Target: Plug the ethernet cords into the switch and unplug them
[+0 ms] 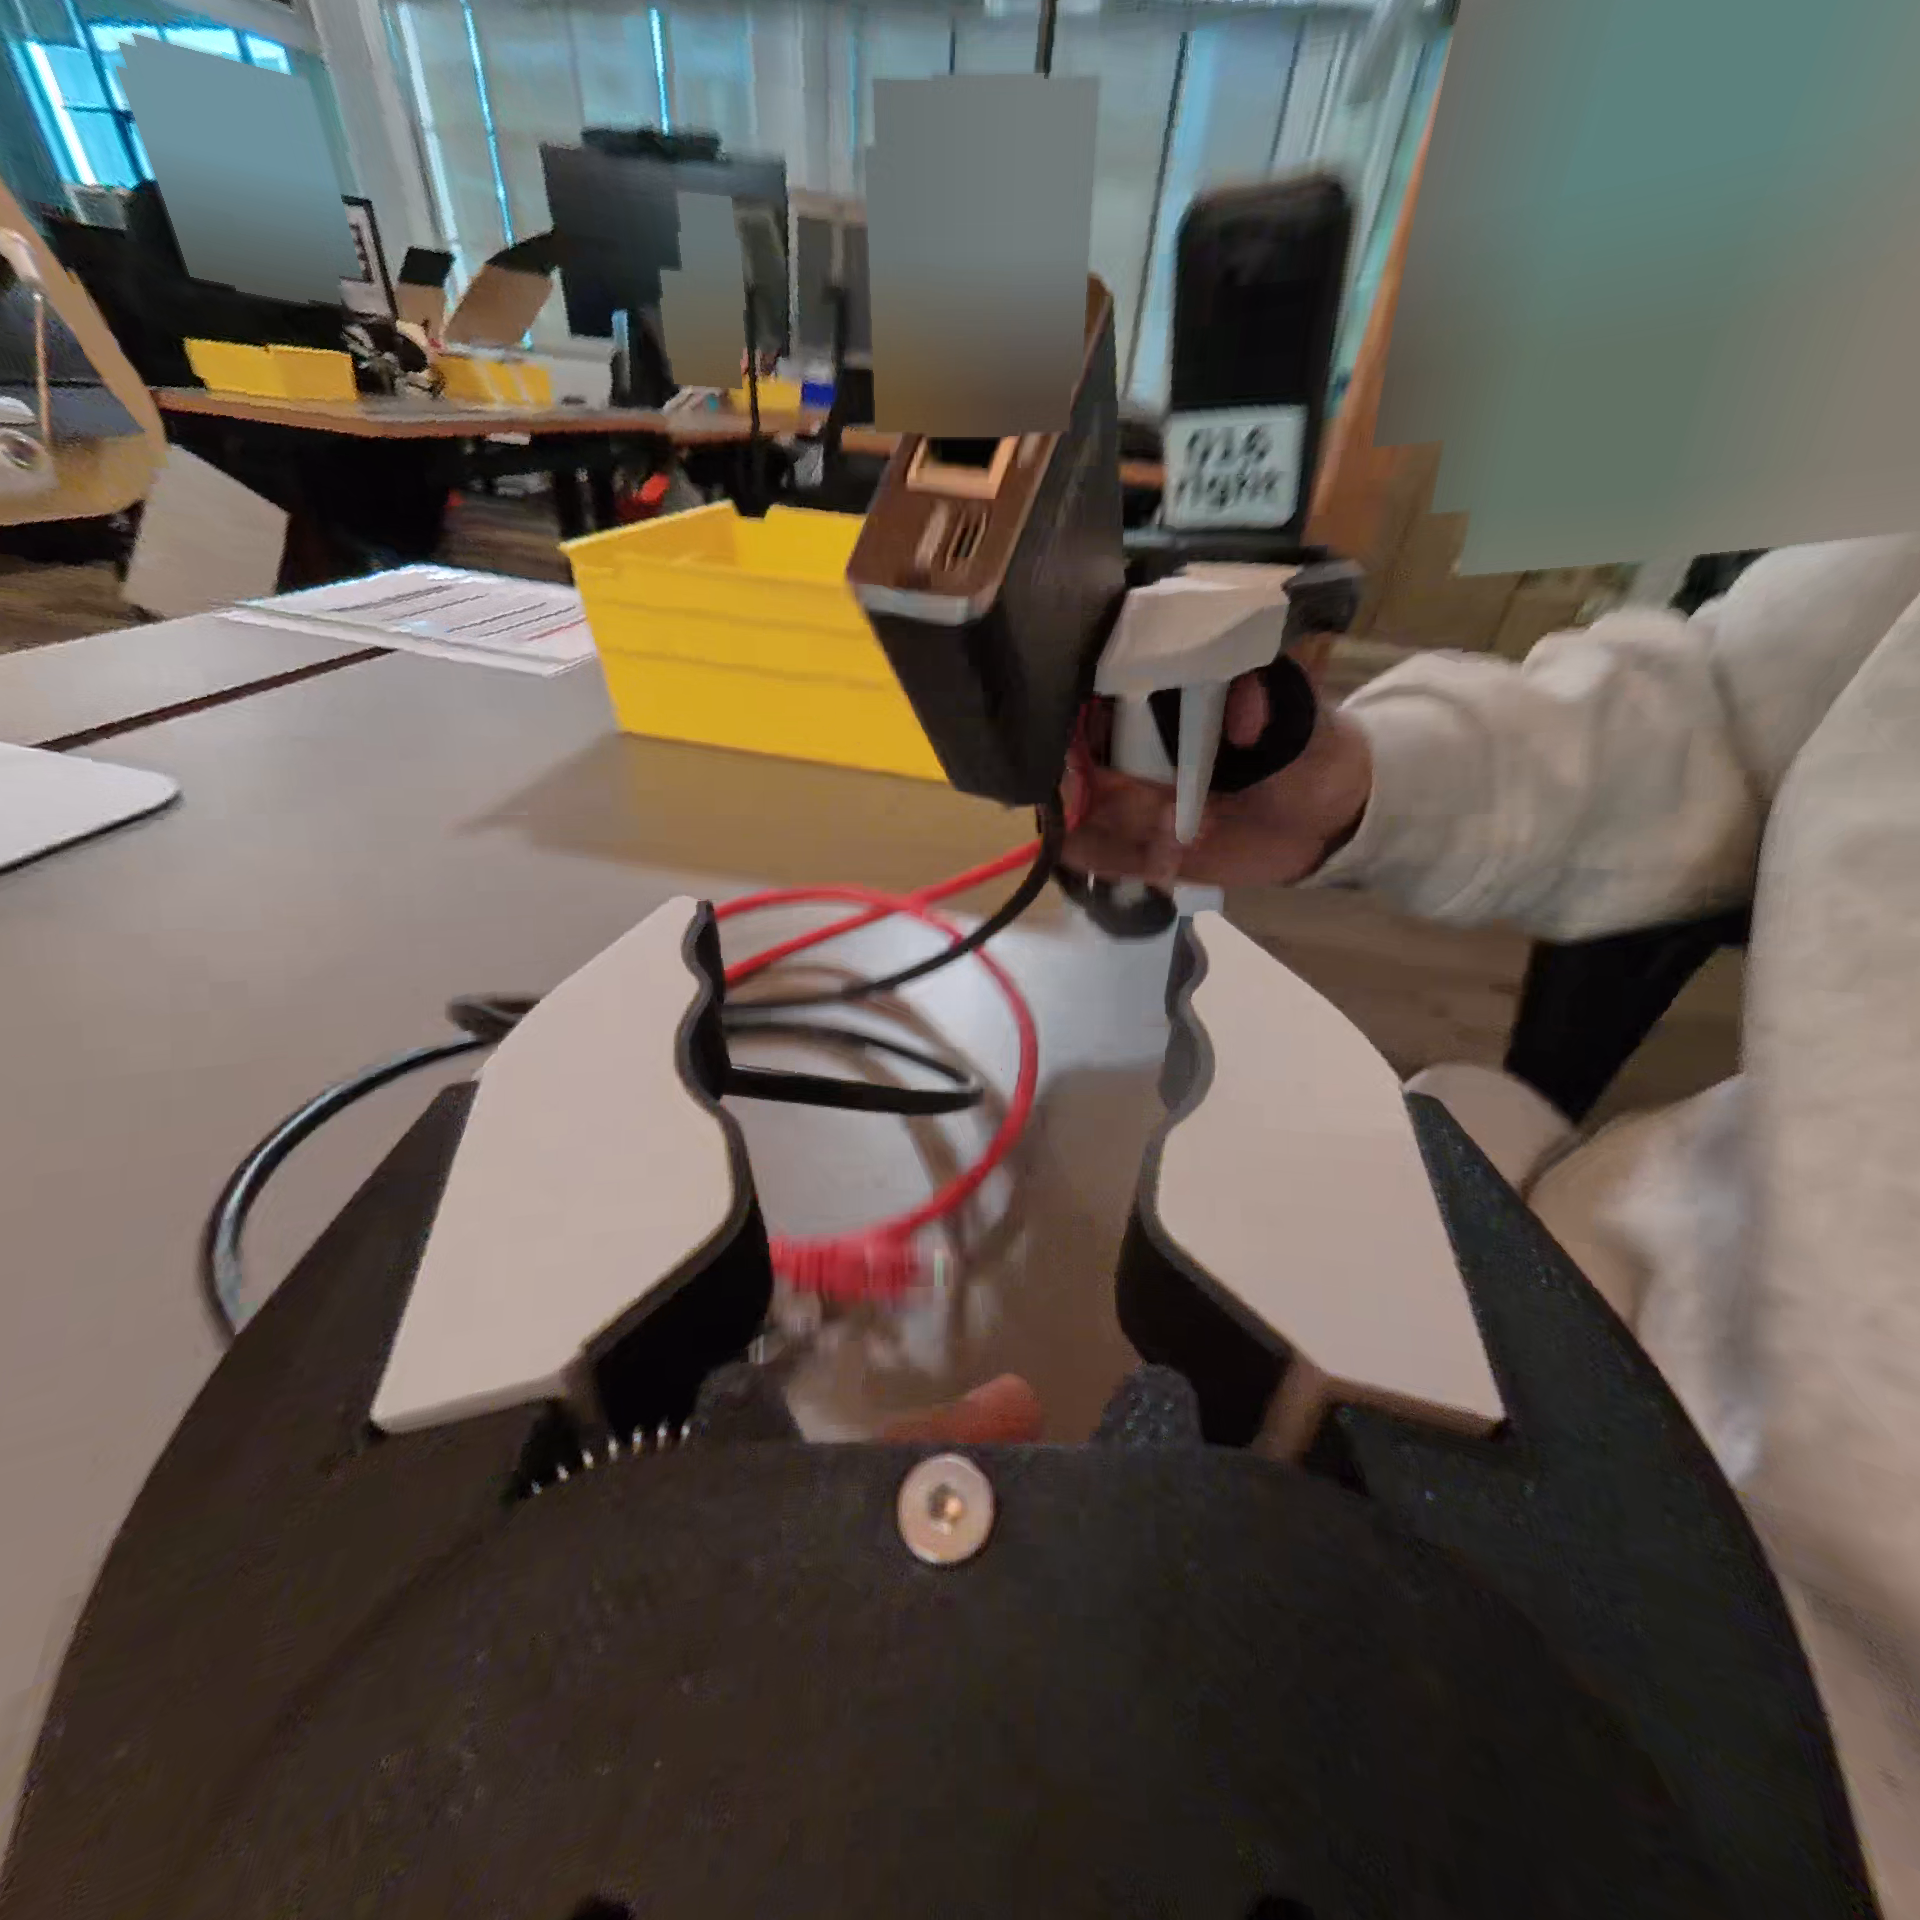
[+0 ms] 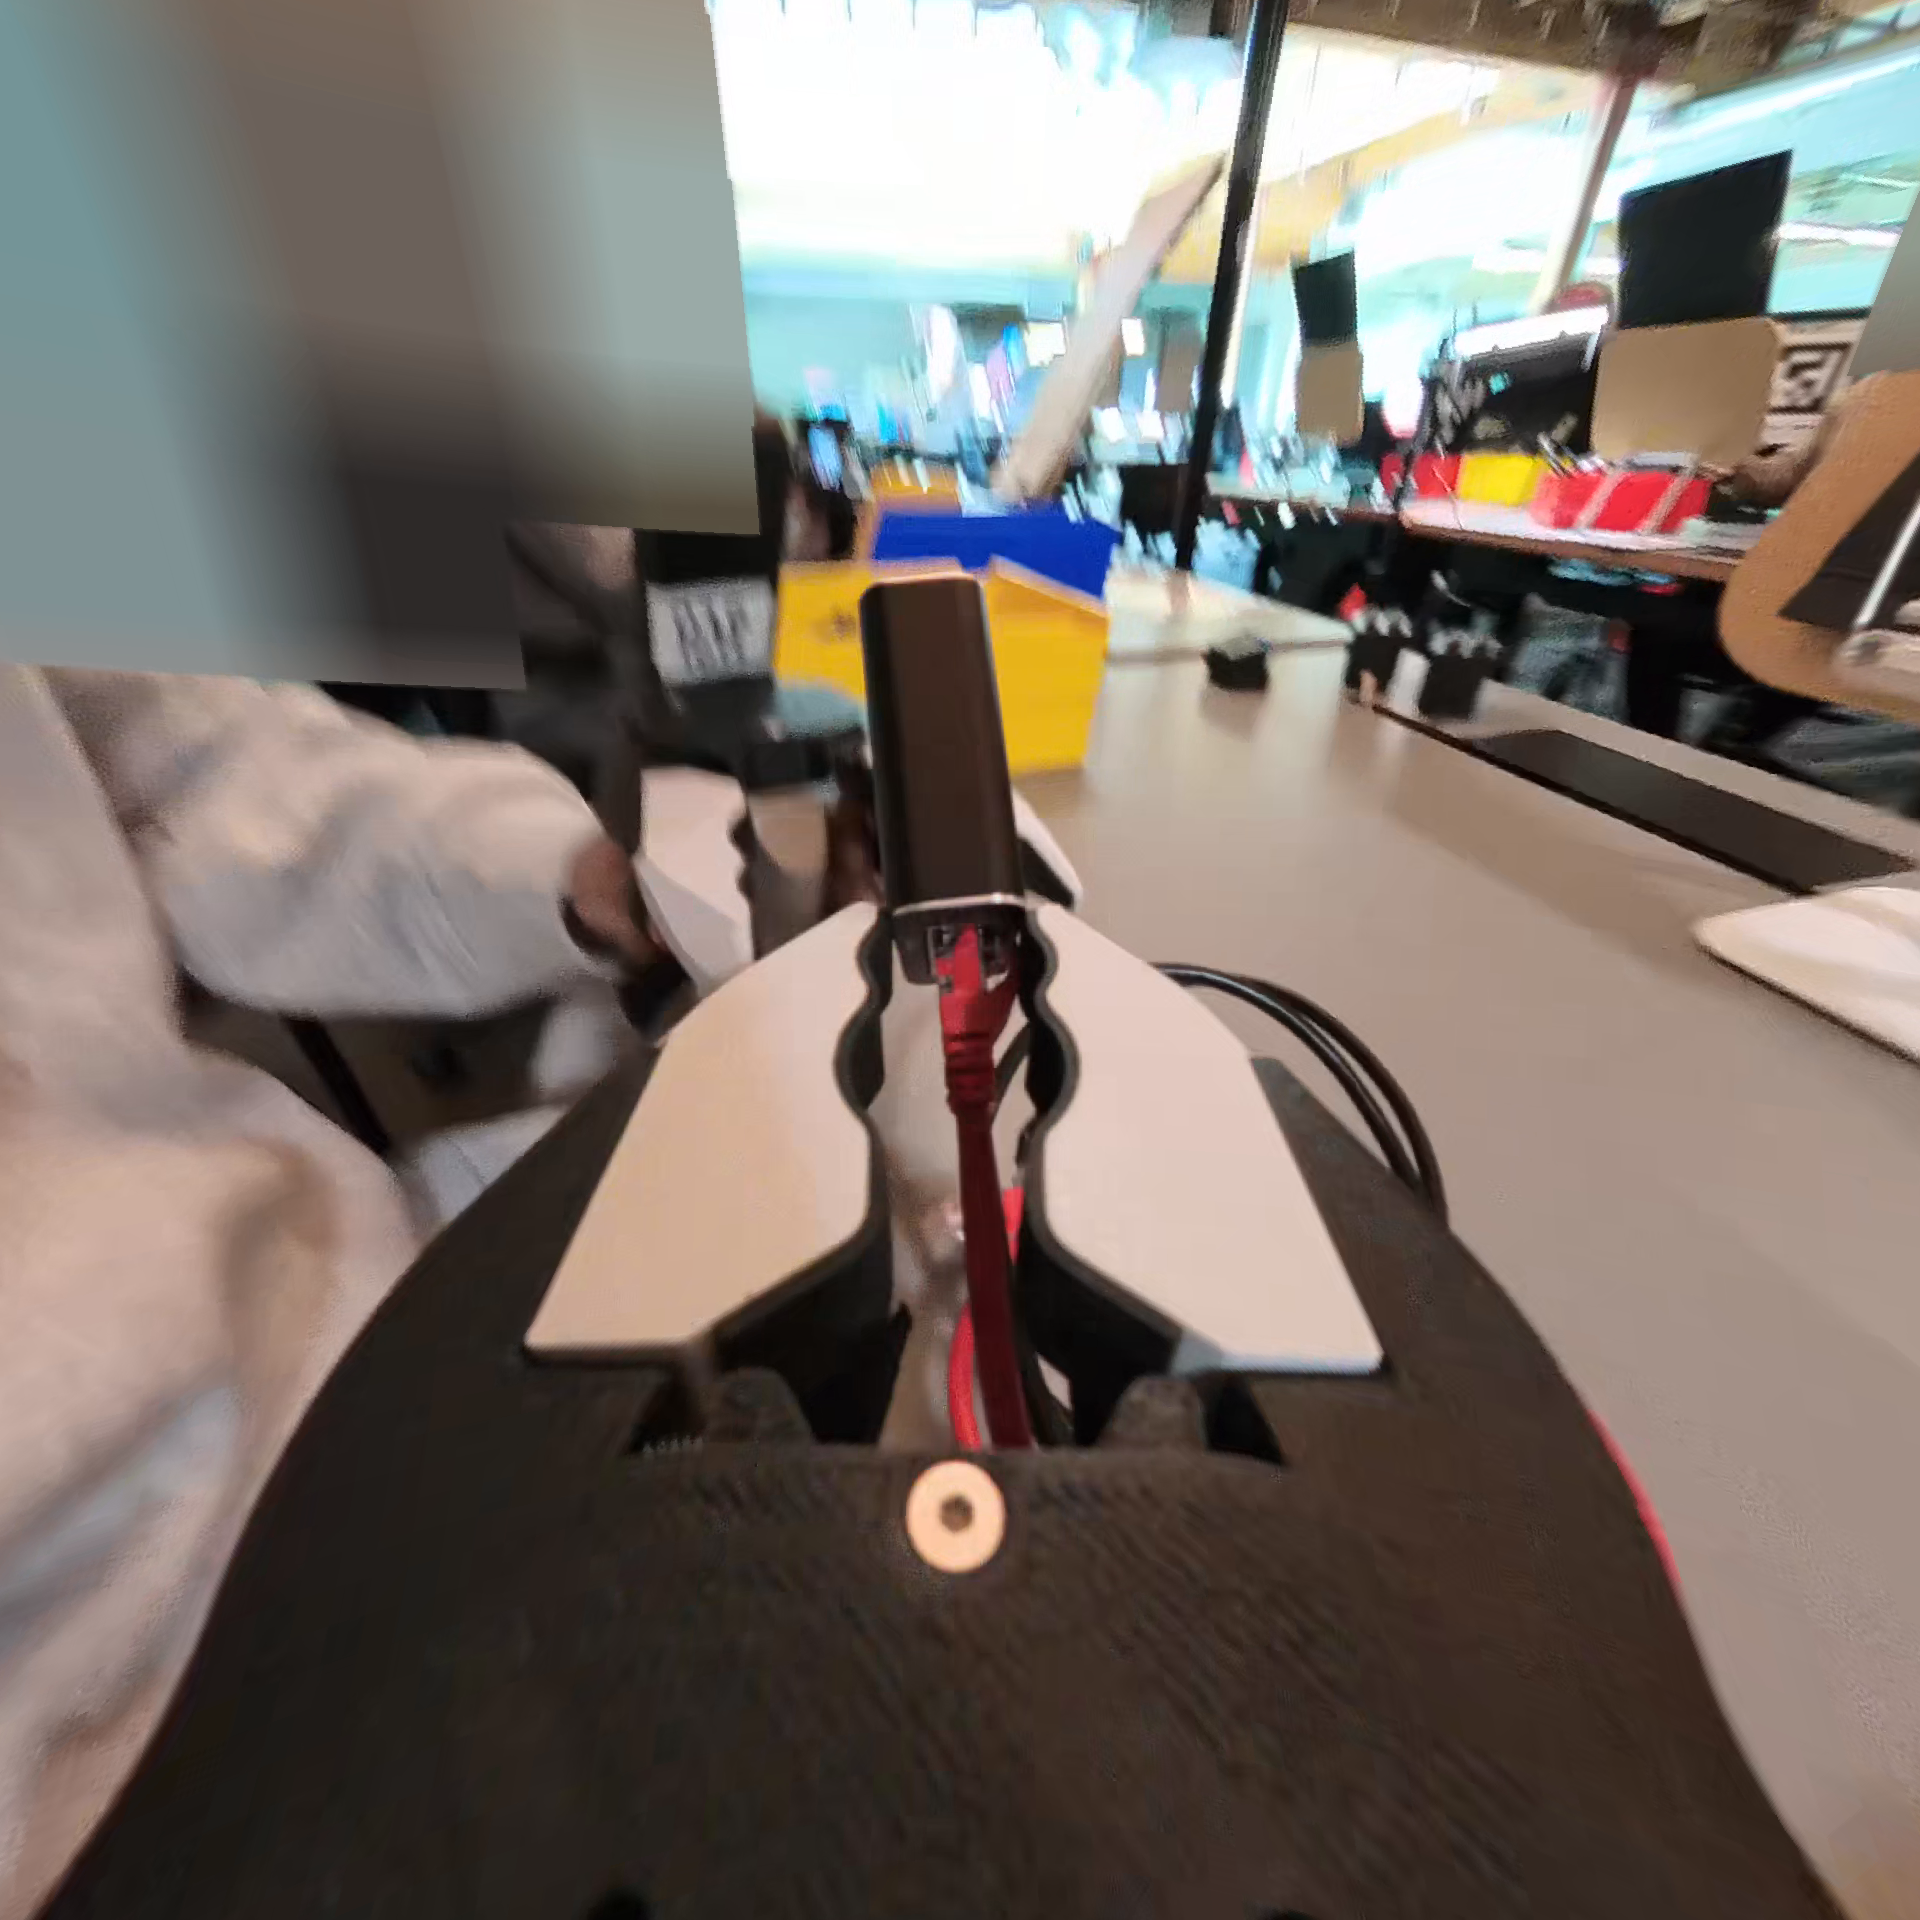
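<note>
My right gripper [image 2: 956, 935] is shut on the near end of a black switch [image 2: 940, 748] and holds it up off the table. A red ethernet cord [image 2: 971, 1049] is plugged into the switch's near port and runs back between the fingers. In the left wrist view the switch [image 1: 997, 623] hangs tilted ahead at the upper right, with a hand [image 1: 1226, 800] on the right gripper's handle. My left gripper [image 1: 945, 966] is open and empty, low over the table. The red cord [image 1: 1023, 1049] loops between its fingers, its loose plug [image 1: 852, 1262] lying blurred. A black cord [image 1: 862, 1091] coils beside it.
A yellow bin [image 1: 748, 644] stands on the grey table [image 1: 364, 831] behind the switch, with a paper sheet [image 1: 436, 613] to its left and a white pad [image 1: 62, 800] at the left edge. A person's white sleeve [image 1: 1558, 748] fills the right side.
</note>
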`<act>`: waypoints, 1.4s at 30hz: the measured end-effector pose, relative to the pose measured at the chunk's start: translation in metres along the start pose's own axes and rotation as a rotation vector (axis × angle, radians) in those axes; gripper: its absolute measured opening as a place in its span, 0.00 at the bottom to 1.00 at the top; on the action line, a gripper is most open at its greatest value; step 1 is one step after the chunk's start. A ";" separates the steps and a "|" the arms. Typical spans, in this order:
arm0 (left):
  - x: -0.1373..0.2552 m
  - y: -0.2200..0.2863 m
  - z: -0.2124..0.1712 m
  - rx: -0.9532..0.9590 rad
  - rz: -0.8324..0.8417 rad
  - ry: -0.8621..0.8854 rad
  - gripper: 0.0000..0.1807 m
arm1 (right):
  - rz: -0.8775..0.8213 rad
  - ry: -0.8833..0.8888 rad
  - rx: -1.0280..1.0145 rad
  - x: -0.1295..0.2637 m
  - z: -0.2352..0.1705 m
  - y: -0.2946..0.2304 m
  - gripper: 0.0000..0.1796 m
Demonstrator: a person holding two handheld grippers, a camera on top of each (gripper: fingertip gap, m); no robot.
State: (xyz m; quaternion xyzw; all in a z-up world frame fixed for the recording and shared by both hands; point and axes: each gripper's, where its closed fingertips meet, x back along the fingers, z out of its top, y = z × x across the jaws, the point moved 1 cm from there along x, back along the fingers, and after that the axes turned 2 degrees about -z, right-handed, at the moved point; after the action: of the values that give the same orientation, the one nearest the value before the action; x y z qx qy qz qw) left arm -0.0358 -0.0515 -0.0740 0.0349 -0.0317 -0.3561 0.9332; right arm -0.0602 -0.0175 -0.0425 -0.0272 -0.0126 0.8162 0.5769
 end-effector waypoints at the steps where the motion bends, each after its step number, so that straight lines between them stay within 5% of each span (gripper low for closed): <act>1: -0.001 0.002 0.003 0.015 -0.010 0.024 0.44 | 0.028 0.067 -0.092 0.001 0.007 0.000 0.13; 6: -0.008 0.022 0.011 -0.048 -0.053 0.046 0.38 | 0.111 0.206 -0.332 -0.008 0.012 -0.007 0.13; 20: 0.012 0.029 0.044 0.173 -0.186 0.328 0.14 | 0.154 0.162 -0.250 -0.025 -0.001 -0.032 0.13; 29: 0.028 0.012 0.056 0.134 -0.100 0.372 0.13 | 0.090 0.196 -0.298 -0.017 0.002 -0.013 0.21; 37: 0.036 -0.036 0.071 -0.541 0.452 -0.096 0.13 | -0.051 0.188 -0.223 0.008 0.006 0.021 0.23; 42: 0.046 -0.077 0.025 -0.761 0.623 -0.474 0.13 | -0.021 0.158 -0.267 0.003 0.000 0.018 0.21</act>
State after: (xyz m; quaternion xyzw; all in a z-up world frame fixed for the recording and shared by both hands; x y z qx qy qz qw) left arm -0.0546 -0.1402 -0.0545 -0.3976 -0.1188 -0.0472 0.9086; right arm -0.0781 -0.0203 -0.0438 -0.1676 -0.0757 0.7966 0.5758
